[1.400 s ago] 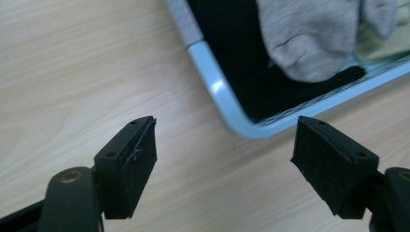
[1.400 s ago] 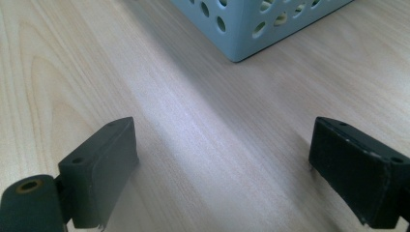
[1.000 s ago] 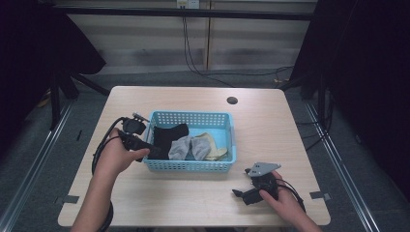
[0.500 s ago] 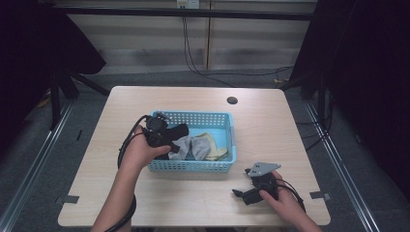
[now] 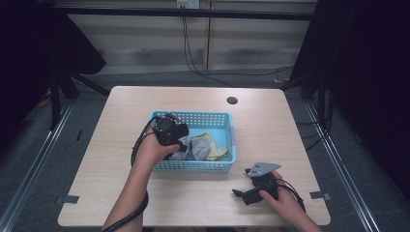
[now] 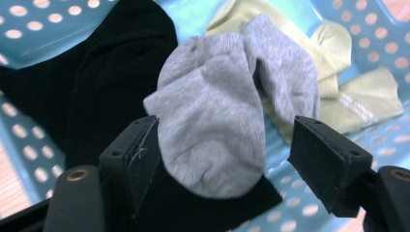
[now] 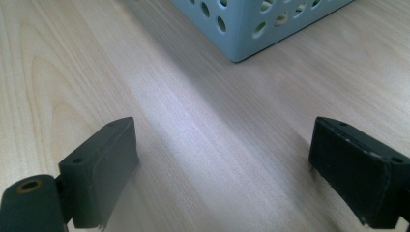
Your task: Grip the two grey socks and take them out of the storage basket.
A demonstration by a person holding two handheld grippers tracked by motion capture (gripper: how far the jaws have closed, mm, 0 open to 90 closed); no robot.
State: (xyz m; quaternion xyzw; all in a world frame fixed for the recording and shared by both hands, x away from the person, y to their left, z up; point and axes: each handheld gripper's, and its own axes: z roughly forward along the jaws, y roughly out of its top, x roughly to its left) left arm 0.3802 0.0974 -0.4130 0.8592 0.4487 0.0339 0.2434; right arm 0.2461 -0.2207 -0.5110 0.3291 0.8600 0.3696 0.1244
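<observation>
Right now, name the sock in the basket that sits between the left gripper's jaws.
The grey sock: its rounded end lies between the open jaws of the left gripper. The black sock lies beneath it, the pale yellow sock beyond.

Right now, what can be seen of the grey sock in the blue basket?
The grey knitted sock is a soft, crumpled bundle folded over on itself, with a rounded end toward the camera. It lies in the perforated blue plastic basket, resting on a black sock and against a pale yellow sock. The left claw straddles it with jaws open, and neither pad visibly presses on it.
</observation>
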